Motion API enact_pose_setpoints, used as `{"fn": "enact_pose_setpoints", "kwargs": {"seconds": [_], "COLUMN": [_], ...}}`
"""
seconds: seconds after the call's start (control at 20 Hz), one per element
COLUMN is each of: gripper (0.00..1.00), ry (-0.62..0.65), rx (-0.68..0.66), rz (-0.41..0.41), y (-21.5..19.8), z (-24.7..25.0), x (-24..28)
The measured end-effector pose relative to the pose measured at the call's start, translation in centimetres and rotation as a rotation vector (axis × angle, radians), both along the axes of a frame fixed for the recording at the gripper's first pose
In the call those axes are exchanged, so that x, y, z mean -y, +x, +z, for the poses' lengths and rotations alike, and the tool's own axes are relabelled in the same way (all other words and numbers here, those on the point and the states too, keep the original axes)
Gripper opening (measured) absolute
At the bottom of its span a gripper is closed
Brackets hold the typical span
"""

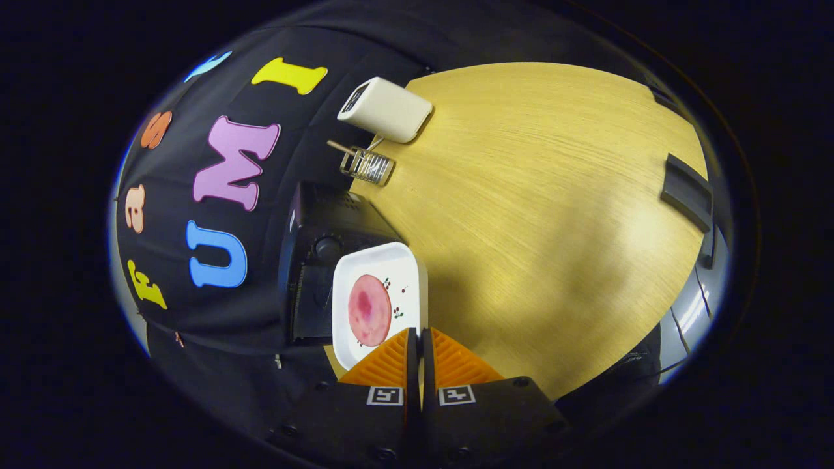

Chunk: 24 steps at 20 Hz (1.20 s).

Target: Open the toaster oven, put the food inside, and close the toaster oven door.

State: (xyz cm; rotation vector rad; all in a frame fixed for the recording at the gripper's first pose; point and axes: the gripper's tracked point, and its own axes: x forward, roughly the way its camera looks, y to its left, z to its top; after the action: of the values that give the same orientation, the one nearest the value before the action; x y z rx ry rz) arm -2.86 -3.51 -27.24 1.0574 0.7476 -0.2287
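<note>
Gripper view showed a wooden surface point(534, 195) as the largest thing, with every other item placed in relation to the black toaster oven point(319, 273) at its edge against the booth wall. Just in front of the toaster oven, overlapping its face, was a white square plate point(407, 273) carrying a round pink slice of food point(369, 310). The gripper point(418, 345) had its two fingers pressed nearly together on the plate's near rim, gripping it. Well beyond the toaster oven lay a cream-white box point(386, 109), and nearer it a small wire rack point(368, 166).
</note>
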Motion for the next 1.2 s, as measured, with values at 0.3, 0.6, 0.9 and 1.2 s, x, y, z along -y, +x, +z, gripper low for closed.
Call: {"fn": "enact_pose_setpoints", "kwargs": {"seconds": [0.3, 0.6, 0.9, 1.2], "gripper": [0.05, 0.05, 0.05, 0.05], "ry": [-0.002, 0.016, 0.051, 0.070], "rx": [-0.014, -0.009, 0.016, 0.026], "rz": [0.100, 0.134, 0.063, -0.129], "y": [3.9, 8.3, 12.1, 15.9], "z": [-0.9, -2.5, -4.1, -5.0], "x": [-6.2, -11.8, -14.2, -13.8]}}
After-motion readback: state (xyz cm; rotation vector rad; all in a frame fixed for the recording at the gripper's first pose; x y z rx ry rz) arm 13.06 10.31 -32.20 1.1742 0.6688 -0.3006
